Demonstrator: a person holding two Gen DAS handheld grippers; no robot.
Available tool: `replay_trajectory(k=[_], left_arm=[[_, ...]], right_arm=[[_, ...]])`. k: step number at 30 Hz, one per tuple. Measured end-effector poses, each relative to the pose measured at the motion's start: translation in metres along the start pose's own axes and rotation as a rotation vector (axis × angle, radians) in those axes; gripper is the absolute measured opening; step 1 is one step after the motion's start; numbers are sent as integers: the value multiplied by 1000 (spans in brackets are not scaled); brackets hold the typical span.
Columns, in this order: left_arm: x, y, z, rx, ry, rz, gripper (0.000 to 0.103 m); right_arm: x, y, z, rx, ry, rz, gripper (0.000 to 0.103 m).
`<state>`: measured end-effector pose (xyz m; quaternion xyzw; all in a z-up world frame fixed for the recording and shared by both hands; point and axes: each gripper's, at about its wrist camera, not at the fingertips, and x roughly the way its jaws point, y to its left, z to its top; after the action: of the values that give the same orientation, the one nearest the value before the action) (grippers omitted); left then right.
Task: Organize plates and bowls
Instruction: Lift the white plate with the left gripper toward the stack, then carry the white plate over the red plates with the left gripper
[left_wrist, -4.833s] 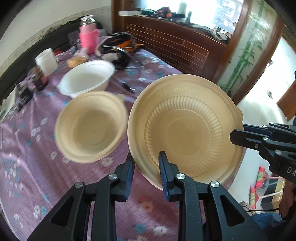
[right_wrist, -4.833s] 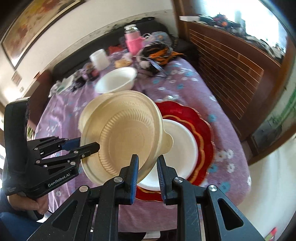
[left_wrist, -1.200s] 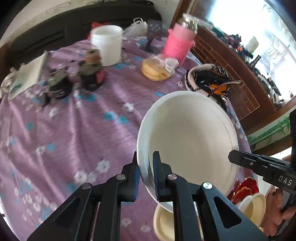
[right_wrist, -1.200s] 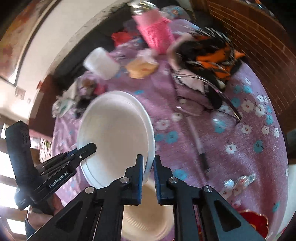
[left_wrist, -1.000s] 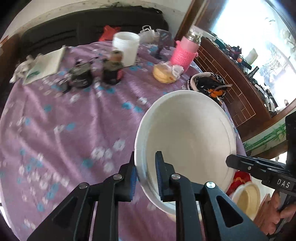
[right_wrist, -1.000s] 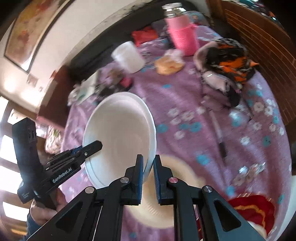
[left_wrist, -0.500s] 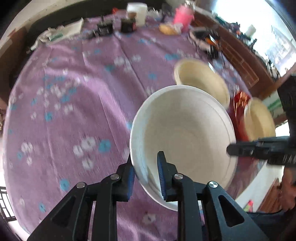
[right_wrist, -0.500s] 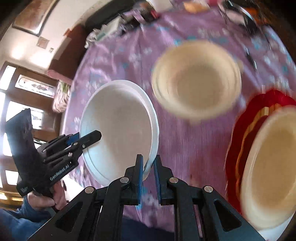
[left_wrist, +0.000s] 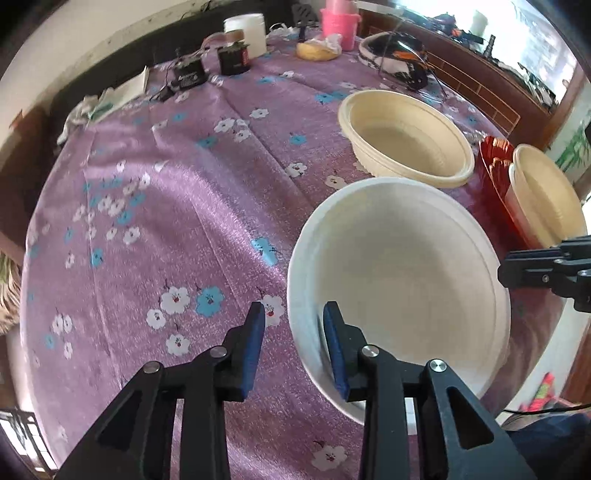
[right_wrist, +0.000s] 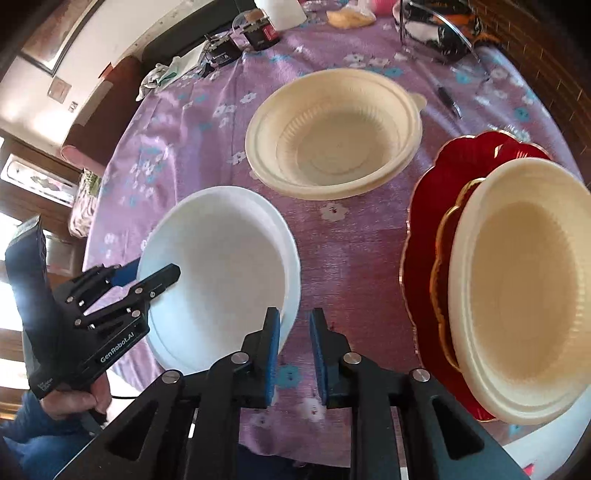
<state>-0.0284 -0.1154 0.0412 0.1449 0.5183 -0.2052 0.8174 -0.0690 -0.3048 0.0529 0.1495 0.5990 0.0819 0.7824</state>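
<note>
**White bowl between 2 parted grippers on the purple cloth**

"GenRobot.AI" is printed in white on the left gripper (right_wrist: 147, 273) as the right wrist view shows it; no other writing can be read.

3 bowls are in view: 1 white bowl (left_wrist: 402, 280) near the table's front edge, 1 cream bowl (right_wrist: 332, 134) behind it on the purple flowered tablecloth (left_wrist: 147, 206), and 1 more cream bowl on plates (right_wrist: 524, 295) that sits on a white plate inside a red scalloped plate (right_wrist: 436, 192). All 3 open upward; being round, they have no long axis.

The left gripper's fingers are spread wide, 1 finger inside the white bowl's rim and 1 outside it, neither pressing the wall. The right gripper (right_wrist: 293, 354) is also spread, its left finger just at the bowl's opposite rim, the other finger over bare cloth.

At the table's far side stand a white tub (left_wrist: 245, 33) and 2 small dark boxes (left_wrist: 210, 66).
</note>
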Motion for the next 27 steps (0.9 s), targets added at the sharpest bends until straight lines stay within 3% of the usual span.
replay_trajectory(k=[5, 6, 18, 27], left_arm=[[-9, -19, -1, 91, -50, 44, 22], [-12, -21, 0, 103, -63, 57, 22], [-51, -31, 20, 141, -170, 73, 22], [-61, -40, 24, 183, -207, 78, 22]], right_arm=[[2, 13, -8, -66, -19, -55, 16], [2, 15, -9, -69, -23, -49, 12], [-38, 20, -10, -79, -137, -71, 12], [-59, 17, -16, -51, -195, -75, 12]])
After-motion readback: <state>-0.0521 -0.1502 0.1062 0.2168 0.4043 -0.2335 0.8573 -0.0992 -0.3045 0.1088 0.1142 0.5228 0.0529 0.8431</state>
